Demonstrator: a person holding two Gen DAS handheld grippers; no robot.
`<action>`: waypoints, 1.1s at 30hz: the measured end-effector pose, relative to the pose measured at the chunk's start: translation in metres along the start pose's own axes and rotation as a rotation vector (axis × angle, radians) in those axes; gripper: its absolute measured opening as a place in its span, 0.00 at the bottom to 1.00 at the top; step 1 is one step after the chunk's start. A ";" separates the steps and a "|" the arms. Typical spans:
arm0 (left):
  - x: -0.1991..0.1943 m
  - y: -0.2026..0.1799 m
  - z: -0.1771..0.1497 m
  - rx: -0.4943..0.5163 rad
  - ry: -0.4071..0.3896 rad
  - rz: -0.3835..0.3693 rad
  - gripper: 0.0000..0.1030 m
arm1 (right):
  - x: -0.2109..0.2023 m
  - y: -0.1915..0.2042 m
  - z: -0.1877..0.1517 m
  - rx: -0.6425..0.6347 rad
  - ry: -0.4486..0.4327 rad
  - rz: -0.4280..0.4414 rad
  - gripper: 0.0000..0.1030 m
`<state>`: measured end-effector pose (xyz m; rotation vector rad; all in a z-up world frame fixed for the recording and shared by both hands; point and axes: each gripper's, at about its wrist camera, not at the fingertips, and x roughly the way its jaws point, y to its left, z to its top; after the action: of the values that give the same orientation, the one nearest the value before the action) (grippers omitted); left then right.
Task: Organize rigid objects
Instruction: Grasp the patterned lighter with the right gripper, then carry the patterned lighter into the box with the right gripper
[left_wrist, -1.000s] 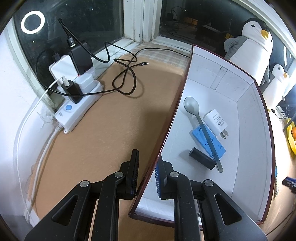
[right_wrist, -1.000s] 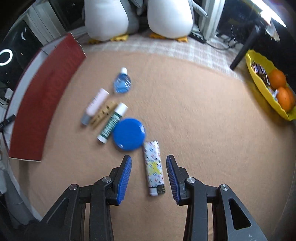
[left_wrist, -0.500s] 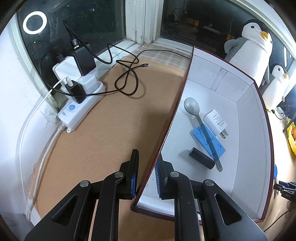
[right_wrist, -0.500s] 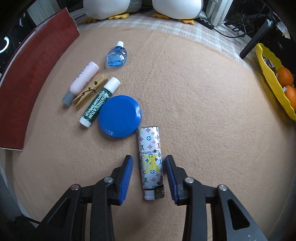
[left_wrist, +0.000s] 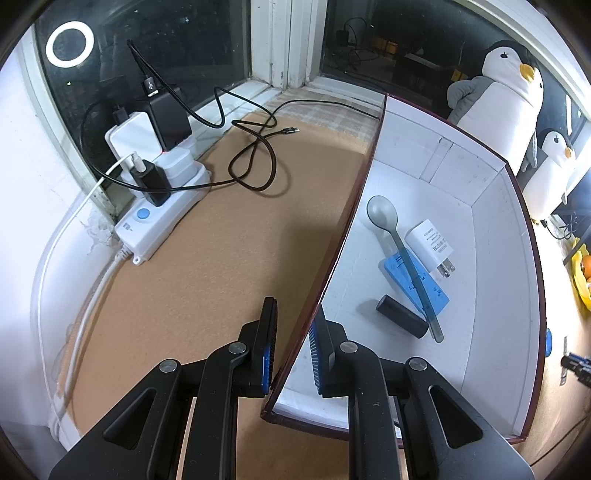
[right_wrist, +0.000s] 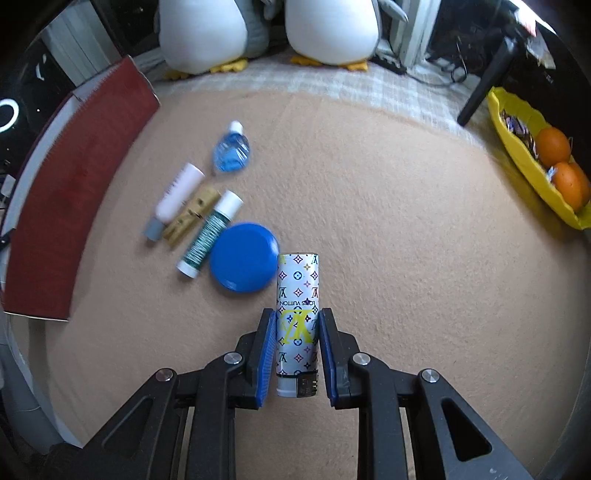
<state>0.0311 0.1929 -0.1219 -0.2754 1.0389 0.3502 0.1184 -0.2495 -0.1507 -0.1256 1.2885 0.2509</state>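
My right gripper (right_wrist: 297, 349) has dropped over the white monogram-printed lighter (right_wrist: 297, 321) that lay ahead of it a second ago, and its blue-padded jaws are closing, the pads now against the lighter's two long sides. The lighter looks tipped up off the tan felt mat (right_wrist: 388, 229), so I judge the pick made and the carry next.

Just beyond sit the round blue plastic lid (right_wrist: 243, 256), the green-labelled lip balm stick (right_wrist: 209, 233), the wooden clothespin (right_wrist: 190, 216), the pale pink tube (right_wrist: 174, 201) and the small clear blue bottle (right_wrist: 231, 152), all yet to be sorted.

My left gripper (left_wrist: 291, 354) has not budged: it stays pinched on the near wall of the maroon-edged white cardboard box (left_wrist: 491, 280), steadying it. Inside lie a grey plastic spoon (left_wrist: 400, 254), a blue flat block (left_wrist: 406, 278), a black cylinder (left_wrist: 402, 321) and a white plug adapter (left_wrist: 430, 242).
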 end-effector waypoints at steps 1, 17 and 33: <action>0.000 0.000 0.001 0.000 0.000 -0.002 0.16 | -0.007 0.006 0.003 -0.010 -0.013 0.008 0.20; 0.009 -0.002 0.009 0.003 -0.005 -0.035 0.14 | -0.080 0.205 0.065 -0.356 -0.146 0.212 0.20; 0.017 -0.001 0.012 -0.003 -0.012 -0.070 0.13 | -0.009 0.319 0.070 -0.560 0.002 0.256 0.20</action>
<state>0.0488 0.1995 -0.1310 -0.3112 1.0148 0.2893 0.1003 0.0742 -0.1081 -0.4381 1.2072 0.8297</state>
